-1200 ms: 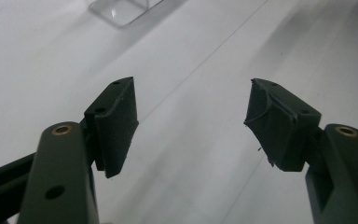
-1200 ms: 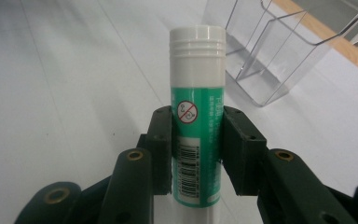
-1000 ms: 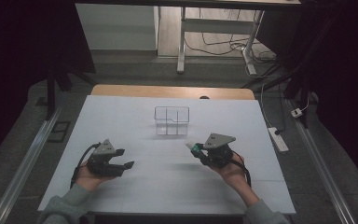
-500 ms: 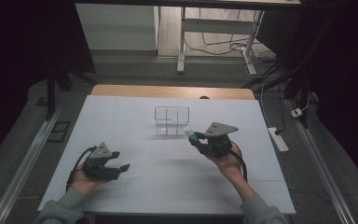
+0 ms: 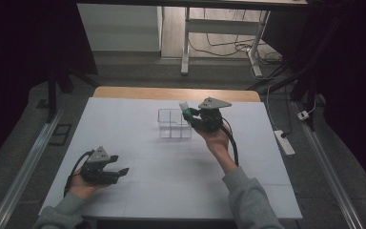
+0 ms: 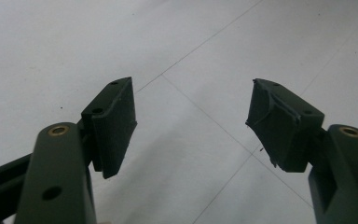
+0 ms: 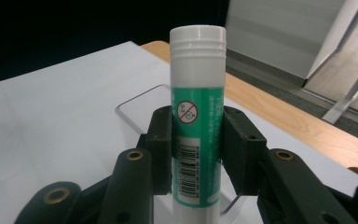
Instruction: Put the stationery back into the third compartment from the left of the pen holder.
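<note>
High view: the right claw (image 5: 189,114) is lifted over the middle of the bench (image 5: 138,171), toward its far edge, right at the clear divided box (image 5: 174,125). Right gripper view: its jaws are clenched on a green-and-white glue stick (image 7: 197,126), white cap up, held above the box's rim. The left claw (image 5: 116,164) rests near the bench's front left corner, jaws spread wide with bare bench between them.

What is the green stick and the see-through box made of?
The glue stick looks like smooth plastic: a white ridged cap and a glossy green printed label. The box seems to be clear hard plastic, since the white table shows through its thin walls, though it could be glass.
</note>
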`<act>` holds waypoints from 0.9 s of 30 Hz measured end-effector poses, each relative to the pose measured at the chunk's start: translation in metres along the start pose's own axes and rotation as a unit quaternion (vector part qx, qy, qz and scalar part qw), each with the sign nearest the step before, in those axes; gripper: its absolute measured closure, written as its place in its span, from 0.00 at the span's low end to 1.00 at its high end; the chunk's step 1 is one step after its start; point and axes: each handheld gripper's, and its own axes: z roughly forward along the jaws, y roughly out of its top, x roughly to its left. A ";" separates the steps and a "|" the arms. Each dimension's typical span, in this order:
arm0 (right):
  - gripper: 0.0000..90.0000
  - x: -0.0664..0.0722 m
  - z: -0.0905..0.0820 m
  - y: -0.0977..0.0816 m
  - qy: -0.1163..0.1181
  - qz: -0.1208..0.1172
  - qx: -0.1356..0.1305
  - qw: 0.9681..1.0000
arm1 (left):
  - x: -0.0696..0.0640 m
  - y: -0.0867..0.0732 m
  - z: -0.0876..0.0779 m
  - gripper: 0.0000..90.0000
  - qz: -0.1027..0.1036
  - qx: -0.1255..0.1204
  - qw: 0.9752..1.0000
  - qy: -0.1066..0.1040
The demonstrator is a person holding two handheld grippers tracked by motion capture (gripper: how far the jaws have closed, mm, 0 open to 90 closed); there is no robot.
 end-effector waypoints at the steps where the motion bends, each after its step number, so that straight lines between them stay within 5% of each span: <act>1: 0.72 -0.002 0.003 0.001 -0.001 0.004 -0.001 1.000 | 0.000 0.000 0.000 0.35 0.000 0.000 1.000 0.000; 21: 0.72 -0.019 0.041 -0.012 0.003 0.047 -0.009 0.999 | 0.000 0.000 0.003 0.35 0.001 0.007 1.000 0.000; 22: 0.69 -0.019 0.041 -0.014 0.001 0.051 -0.006 0.999 | 0.000 0.000 0.003 0.35 0.000 0.007 1.000 0.000; 25: 0.40 -0.022 0.041 -0.016 0.009 0.078 0.002 0.997 | 0.001 0.000 0.003 0.35 0.000 0.007 1.000 0.000; 27: 0.38 -0.022 0.037 -0.016 0.000 0.072 0.007 0.997 | 0.000 0.000 0.003 0.35 0.000 0.007 1.000 0.001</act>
